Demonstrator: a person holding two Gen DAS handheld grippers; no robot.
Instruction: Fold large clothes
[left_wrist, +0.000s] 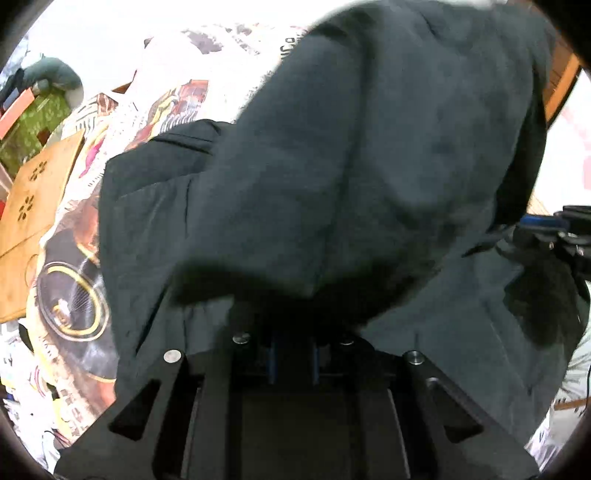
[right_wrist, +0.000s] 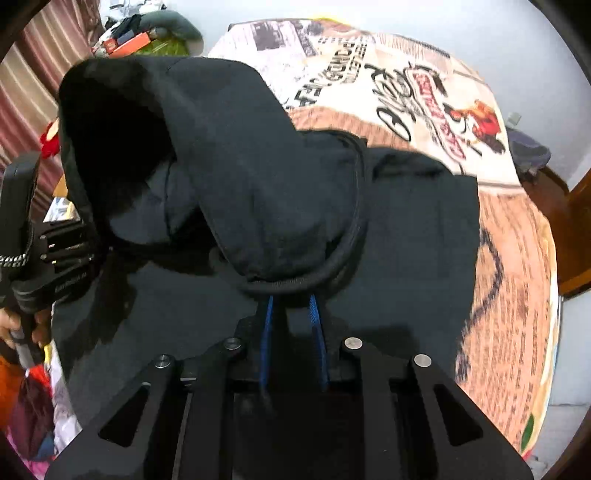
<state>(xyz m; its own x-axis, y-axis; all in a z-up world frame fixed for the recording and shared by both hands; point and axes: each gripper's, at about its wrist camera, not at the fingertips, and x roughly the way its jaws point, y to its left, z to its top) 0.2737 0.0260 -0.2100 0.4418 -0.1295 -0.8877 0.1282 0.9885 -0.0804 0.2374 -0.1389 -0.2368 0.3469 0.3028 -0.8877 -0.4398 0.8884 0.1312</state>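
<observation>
Black cloth covered the fingertips of the left claw. Only the near ends of its two blue pads showed, close together, so I could not tell whether they pinched the garment or merely sat beneath it. On the right claw the blue pads stood a little apart with a clear gap along their length. A thick rolled hem lay over their tips, so a grip there was equally uncertain. Both views were smeared, and the cloth's folds were hard to read.

The garment was dark, almost black, heavy and matte. One half was lifted and doubled toward the claws over the flat half, which lay spread on the sheet. In the right view the raised fold gaped like a pocket on the left, its inside lost in shadow. A stitched seam curved down the fold to the hem.

Much of the printed sheet, with its lettering and pictures, was hidden by the garment. At the left edge of the right view a hand was cut off by the frame.
</observation>
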